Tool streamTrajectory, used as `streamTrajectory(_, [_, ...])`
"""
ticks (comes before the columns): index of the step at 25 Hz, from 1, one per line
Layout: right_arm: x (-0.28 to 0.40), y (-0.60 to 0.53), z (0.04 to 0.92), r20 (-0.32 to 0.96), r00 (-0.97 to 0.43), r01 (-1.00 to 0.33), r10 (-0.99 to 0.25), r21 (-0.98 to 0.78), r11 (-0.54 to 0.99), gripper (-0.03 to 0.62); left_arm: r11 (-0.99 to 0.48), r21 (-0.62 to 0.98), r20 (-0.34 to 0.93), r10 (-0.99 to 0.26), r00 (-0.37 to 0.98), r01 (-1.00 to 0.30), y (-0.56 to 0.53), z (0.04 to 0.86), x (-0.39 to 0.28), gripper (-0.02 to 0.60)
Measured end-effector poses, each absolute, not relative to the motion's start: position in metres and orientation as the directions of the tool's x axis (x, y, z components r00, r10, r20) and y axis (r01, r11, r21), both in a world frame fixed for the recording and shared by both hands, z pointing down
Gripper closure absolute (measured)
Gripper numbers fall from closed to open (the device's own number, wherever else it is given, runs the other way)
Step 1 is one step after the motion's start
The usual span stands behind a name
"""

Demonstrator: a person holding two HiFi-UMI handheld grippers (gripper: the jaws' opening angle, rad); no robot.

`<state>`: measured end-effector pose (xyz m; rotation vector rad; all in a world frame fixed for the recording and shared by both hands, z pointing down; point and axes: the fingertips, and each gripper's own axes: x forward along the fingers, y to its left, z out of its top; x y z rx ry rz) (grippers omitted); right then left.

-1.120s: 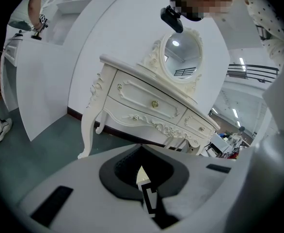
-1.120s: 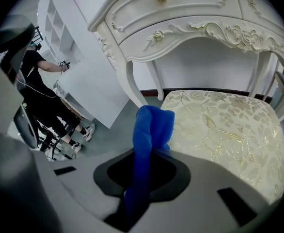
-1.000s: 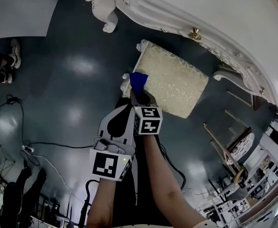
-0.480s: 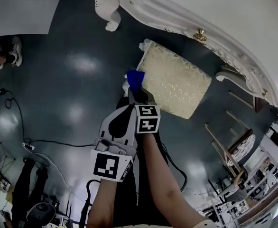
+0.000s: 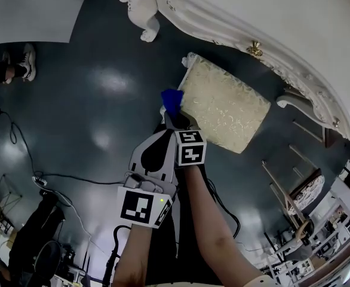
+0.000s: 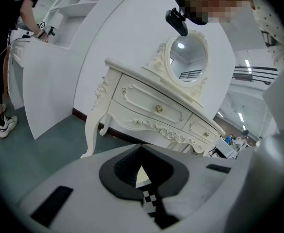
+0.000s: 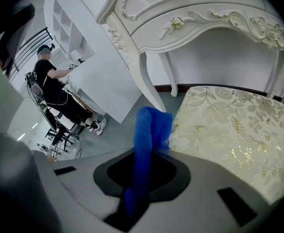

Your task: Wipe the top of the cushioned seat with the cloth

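Observation:
The cushioned seat (image 5: pixel 223 107) is a cream floral stool on the dark floor, in front of a white dressing table (image 5: pixel 235 23). My right gripper (image 5: pixel 176 119) is shut on a blue cloth (image 5: pixel 172 99), held at the seat's left edge. In the right gripper view the cloth (image 7: pixel 149 130) stands up out of the right gripper (image 7: pixel 142 178), just left of the seat top (image 7: pixel 229 135). My left gripper (image 5: pixel 162 137) sits close beside the right one, nearer me. In the left gripper view, the left gripper (image 6: pixel 141 171) has its dark pads closed together with nothing between them.
The dressing table's curved leg (image 7: pixel 151 81) stands just beyond the seat. Cables (image 5: pixel 73 181) trail over the floor at the left. A person sits at a desk (image 7: pixel 50 81) far left. A white panel (image 5: pixel 25 11) leans at the upper left.
The head view has shifted slightly, so the seat sits a bit further right. The right gripper still holds the cloth at the seat's left edge. The left gripper keeps its place.

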<state>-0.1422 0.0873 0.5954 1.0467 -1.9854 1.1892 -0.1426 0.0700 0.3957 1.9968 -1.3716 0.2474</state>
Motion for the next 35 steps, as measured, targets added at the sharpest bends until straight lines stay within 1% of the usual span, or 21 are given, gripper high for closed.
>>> streamTrajectory(3, [-0.136, 0.086, 0.584, 0.781, -0.532, -0.843, -0.328, -0.451, 0.294, 0.53, -0.227, 0.417, 0.484, -0.764, 0.426, -0.88, 0.058, 0.378, -0.138, 0.583])
streamTrajectory(5, [-0.125, 0.081, 0.566, 0.767, -0.532, -0.843, -0.359, -0.442, 0.307, 0.53, -0.243, 0.405, 0.46, -0.779, 0.426, -0.882, 0.048, 0.361, -0.137, 0.583])
streamTrajectory(9, [-0.083, 0.07, 0.504, 0.733, -0.505, -0.862, -0.456, -0.402, 0.309, 0.53, -0.274, 0.395, 0.39, -0.814, 0.43, -0.877, 0.031, 0.309, -0.132, 0.583])
streamTrajectory(12, [-0.042, 0.055, 0.452, 0.689, -0.475, -0.88, -0.546, -0.378, 0.289, 0.53, -0.335, 0.388, 0.313, -0.828, 0.465, -0.859, 0.014, 0.265, -0.117, 0.583])
streamTrajectory(17, [0.016, 0.048, 0.359, 0.63, -0.431, -0.902, -0.647, -0.33, 0.279, 0.53, -0.42, 0.382, 0.235, -0.817, 0.526, -0.823, -0.004, 0.203, -0.084, 0.583])
streamTrajectory(22, [0.065, 0.057, 0.277, 0.58, -0.35, -0.931, -0.736, -0.303, 0.204, 0.53, -0.555, 0.328, 0.162, -0.764, 0.625, -0.764, -0.016, 0.139, -0.041, 0.583])
streamTrajectory(29, [0.092, 0.098, 0.194, 0.542, -0.322, -0.94, -0.776, -0.282, 0.193, 0.53, -0.648, 0.245, 0.064, -0.731, 0.679, -0.721, -0.014, 0.062, -0.043, 0.583])
streamTrajectory(35, [0.098, 0.116, 0.149, 0.506, -0.307, -0.946, -0.806, -0.255, 0.201, 0.53, -0.655, 0.277, -0.035, -0.738, 0.673, -0.703, -0.016, 0.019, -0.068, 0.583])
